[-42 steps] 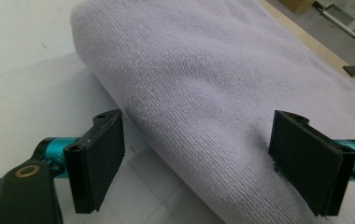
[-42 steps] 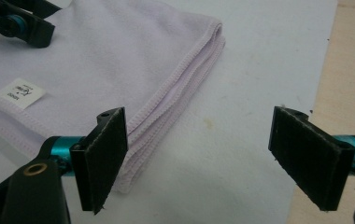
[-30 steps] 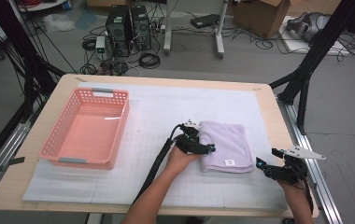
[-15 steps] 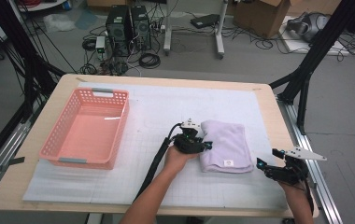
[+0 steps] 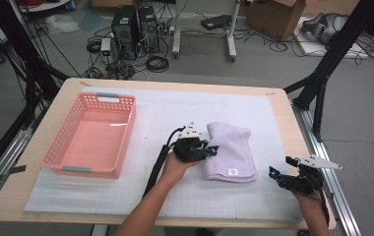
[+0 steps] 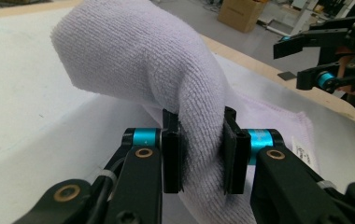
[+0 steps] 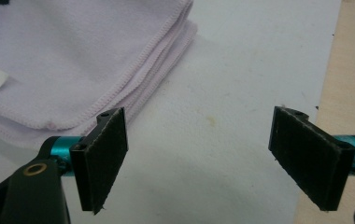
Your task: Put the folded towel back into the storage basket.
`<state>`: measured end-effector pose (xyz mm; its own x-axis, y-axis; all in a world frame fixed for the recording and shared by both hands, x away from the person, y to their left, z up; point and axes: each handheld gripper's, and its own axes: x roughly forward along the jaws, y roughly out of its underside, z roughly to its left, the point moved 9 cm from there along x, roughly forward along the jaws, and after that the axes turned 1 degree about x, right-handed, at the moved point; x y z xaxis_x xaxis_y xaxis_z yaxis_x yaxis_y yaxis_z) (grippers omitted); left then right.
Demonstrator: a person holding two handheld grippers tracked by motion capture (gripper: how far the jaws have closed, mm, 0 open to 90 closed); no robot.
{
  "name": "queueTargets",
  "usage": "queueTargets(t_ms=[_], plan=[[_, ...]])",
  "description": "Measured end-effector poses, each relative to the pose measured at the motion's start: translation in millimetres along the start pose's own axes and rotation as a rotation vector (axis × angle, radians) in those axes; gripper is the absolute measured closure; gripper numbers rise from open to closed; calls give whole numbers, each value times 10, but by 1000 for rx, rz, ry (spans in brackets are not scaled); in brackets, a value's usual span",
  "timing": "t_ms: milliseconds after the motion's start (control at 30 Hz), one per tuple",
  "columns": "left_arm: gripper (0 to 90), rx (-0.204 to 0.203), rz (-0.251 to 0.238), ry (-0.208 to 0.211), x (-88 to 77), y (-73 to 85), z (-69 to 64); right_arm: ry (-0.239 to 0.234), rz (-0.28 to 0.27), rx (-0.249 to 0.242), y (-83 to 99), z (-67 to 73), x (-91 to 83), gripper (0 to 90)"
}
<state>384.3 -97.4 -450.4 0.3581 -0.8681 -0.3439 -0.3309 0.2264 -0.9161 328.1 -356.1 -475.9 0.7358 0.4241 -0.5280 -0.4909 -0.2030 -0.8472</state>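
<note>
Item: folded lilac towel (image 5: 232,150), pinched by L tool (image 5: 213,150).
L tool's jaws just closed on towel's 9 o'clock edge fold, bunched between pads (image 6: 172,156), prob. to lift it clear. Towel lies right of bench (image 5: 278,105) centre, long axis 12–6 o'clock, label end at 6. R tool (image 5: 279,173) spread wide, holding nothing, parked at towel's 4 o'clock. Pink basket (image 5: 126,142) at towel's 9 o'clock, well apart.

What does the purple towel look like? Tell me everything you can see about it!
The towel is pale lilac, soft and fuzzy like terry cloth, with stitched edges and a small white label near one corner. It is folded into several layers and lies on the white mat, right of the pink basket. The left hand-held gripper has just closed on its near edge, lifting that part into a hump.
</note>
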Motion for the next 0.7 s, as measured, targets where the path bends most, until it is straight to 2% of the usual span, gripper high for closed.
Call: queueTargets(t_ms=[167, 267, 333, 400, 433, 467, 700], plan=[[741, 53, -42, 9, -192, -89, 1, -1, 3, -6, -5, 16, 7, 185], [746, 71, -43, 17, -303, -107, 7, -3, -2, -11, -18, 35, 7, 185], [747, 76, -44, 15, -345, -106, 15, -3, -8, -19, -34, 47, 8, 185], [749, 90, -66, 8, -470, -116, 36, -6, -9, -24, -43, 61, 12, 185], [749, 90, -66, 8, -470, -116, 36, -5, -9, -27, -44, 66, 16, 185], [749, 100, -82, 6, -557, -129, 47, -8, -6, -24, -45, 81, 17, 185], [750, 120, -117, 1, -757, -165, 81, -13, -9, -34, -54, 99, 38, 185]])
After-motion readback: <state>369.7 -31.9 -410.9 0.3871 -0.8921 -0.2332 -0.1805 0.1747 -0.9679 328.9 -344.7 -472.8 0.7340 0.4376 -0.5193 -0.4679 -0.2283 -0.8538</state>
